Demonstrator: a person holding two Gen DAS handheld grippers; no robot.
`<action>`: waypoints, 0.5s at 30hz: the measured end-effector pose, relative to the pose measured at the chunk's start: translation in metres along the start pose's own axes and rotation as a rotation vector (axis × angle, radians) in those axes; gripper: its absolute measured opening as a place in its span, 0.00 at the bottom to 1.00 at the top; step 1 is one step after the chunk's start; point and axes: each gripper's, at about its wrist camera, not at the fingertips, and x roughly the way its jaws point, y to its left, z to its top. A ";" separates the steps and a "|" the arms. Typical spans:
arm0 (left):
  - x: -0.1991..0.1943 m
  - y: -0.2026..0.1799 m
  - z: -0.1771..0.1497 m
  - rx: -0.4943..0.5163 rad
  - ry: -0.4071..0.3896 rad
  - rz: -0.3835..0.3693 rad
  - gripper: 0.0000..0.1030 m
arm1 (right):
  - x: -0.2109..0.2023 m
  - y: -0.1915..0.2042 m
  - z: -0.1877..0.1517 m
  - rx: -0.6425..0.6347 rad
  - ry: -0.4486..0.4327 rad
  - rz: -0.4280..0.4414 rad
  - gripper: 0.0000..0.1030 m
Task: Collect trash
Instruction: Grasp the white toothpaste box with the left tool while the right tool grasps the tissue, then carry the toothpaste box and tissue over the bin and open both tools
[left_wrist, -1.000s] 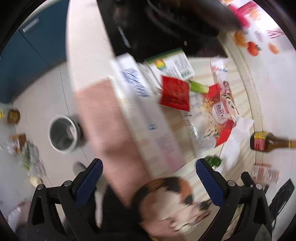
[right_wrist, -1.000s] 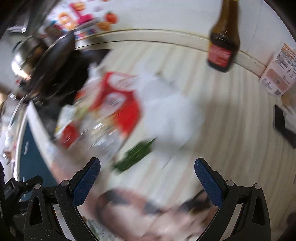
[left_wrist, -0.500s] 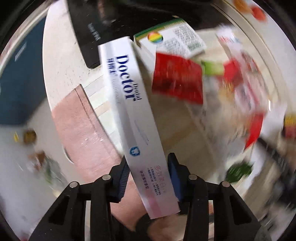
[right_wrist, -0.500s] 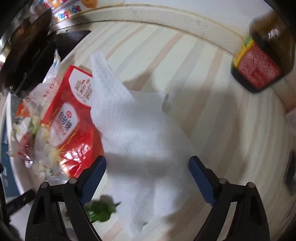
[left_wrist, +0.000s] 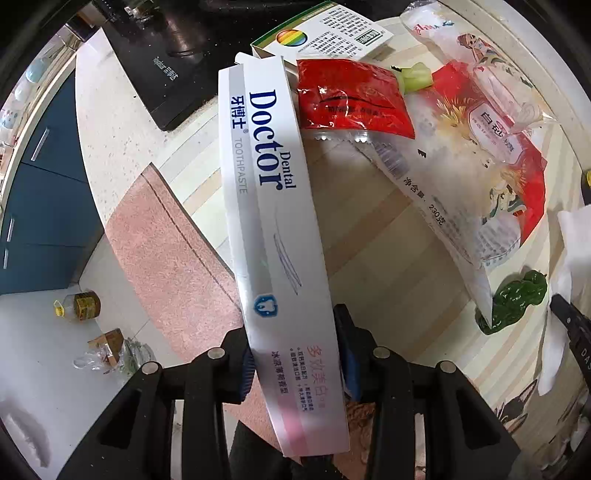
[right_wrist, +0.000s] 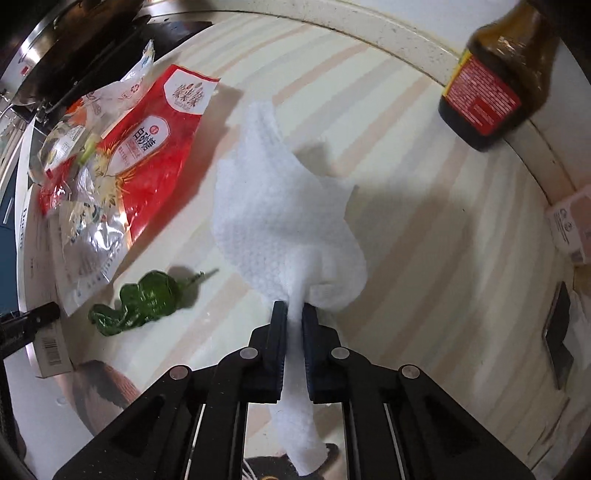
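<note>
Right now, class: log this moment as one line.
left gripper: shut on toothpaste box | right gripper: shut on paper towel | jaws just closed

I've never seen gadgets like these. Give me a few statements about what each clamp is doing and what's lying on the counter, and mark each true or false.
1. The left gripper is clamped on a toothpaste box. True.
2. The right gripper stands wide open. False: its jaws have just closed on a white paper towel.
3. A green pepper lies on the counter. True.
4. The dark sauce bottle is held by a gripper. False: neither gripper touches it.
</note>
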 end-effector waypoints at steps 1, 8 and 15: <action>-0.002 0.005 0.001 0.006 -0.005 -0.001 0.32 | -0.001 0.001 -0.002 -0.002 -0.002 -0.004 0.09; -0.031 0.013 -0.012 0.041 -0.086 -0.030 0.30 | -0.016 -0.004 -0.003 0.071 -0.036 0.011 0.05; -0.075 0.050 -0.038 0.009 -0.188 -0.071 0.30 | -0.075 0.025 -0.026 0.075 -0.115 0.084 0.05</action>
